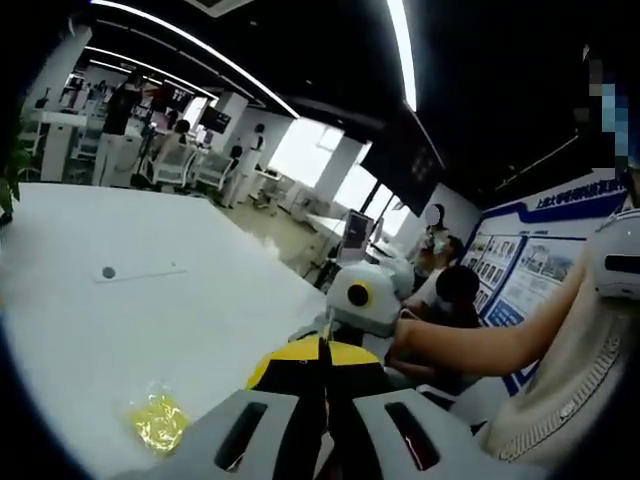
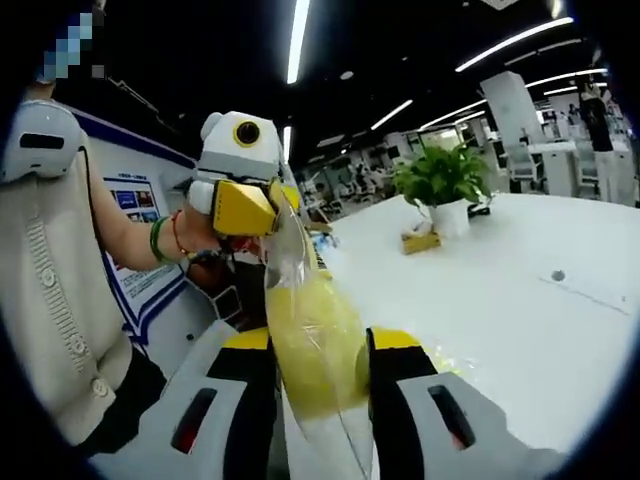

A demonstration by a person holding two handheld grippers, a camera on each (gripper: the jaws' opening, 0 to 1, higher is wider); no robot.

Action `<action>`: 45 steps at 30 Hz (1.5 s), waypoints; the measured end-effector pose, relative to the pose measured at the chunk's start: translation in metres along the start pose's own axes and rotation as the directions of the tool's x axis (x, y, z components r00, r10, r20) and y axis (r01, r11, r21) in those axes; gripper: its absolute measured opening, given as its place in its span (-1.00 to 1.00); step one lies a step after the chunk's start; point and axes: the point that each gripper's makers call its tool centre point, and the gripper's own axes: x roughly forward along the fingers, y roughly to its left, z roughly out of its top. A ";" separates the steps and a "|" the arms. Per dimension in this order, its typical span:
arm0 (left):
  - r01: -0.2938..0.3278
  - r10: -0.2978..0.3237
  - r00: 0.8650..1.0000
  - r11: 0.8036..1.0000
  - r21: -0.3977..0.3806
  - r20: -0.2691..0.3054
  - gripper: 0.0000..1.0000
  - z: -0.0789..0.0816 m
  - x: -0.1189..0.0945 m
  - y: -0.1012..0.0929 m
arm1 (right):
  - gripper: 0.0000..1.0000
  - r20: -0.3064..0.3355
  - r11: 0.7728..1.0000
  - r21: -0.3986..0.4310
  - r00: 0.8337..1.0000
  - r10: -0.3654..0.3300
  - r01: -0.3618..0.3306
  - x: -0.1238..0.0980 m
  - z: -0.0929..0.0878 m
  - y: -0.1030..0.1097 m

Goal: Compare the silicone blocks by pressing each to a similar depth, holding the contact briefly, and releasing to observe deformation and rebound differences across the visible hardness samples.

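Holding a clear plastic bag (image 2: pixel 300 300) with a yellow silicone block (image 2: pixel 310 350) inside, the right tool (image 2: pixel 320 375) has its two jaws a little apart, one on each side of the bag. The bag fills the gap and touches both jaws. The left tool (image 2: pixel 262 208) pinches the top of the same bag, up near the person's hand (image 2: pixel 195 232). In the left gripper view, the left tool (image 1: pixel 326 385) has its jaws closed almost all the way, with a thin edge of plastic sticking up between them.

So the block is up in the air, in its bag, between the two tools. It is not on the table yet. I think the job has hardly begun. The block has to come out of the bag, and no pressing has been done as far as I can tell. Another yellow thing in a crinkly wrap (image 1: pixel 158 420) lies on the white table (image 1: pixel 120 330). It may be a second block, but it is too blurry to be sure.

The table is big, white and smooth, with a small round grey dot (image 1: pixel 108 272) in it. A potted green plant (image 2: pixel 442 190) stands on it farther off. The room is a large office with long ceiling lights (image 1: pixel 402 50), wall posters (image 1: pixel 520 270), and people sitting and standing around.
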 end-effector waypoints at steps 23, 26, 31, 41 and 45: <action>0.013 -0.013 1.000 0.990 0.142 -0.005 -1.00 -0.001 -0.010 -0.023 | -0.79 -0.144 0.985 -0.170 0.987 -0.068 0.043 -0.012 0.004 0.010; 0.008 -0.007 1.000 0.986 0.168 -0.003 -1.00 -0.001 -0.012 -0.026 | -0.80 -0.149 0.984 -0.174 0.987 -0.067 0.041 -0.012 0.004 0.014; -0.004 0.005 1.000 0.976 0.219 -0.006 -1.00 -0.002 -0.014 -0.029 | -0.81 -0.160 0.980 -0.195 0.984 -0.079 0.048 -0.013 0.003 0.018; -0.009 0.012 1.000 0.957 0.291 -0.009 -1.00 -0.004 -0.014 -0.038 | -0.82 -0.173 0.981 -0.187 0.981 -0.083 0.050 -0.019 0.002 0.023; -0.008 0.010 1.000 0.955 0.298 -0.007 -1.00 -0.003 -0.014 -0.041 | -0.83 -0.166 0.979 -0.195 0.982 -0.088 0.055 -0.022 0.002 0.023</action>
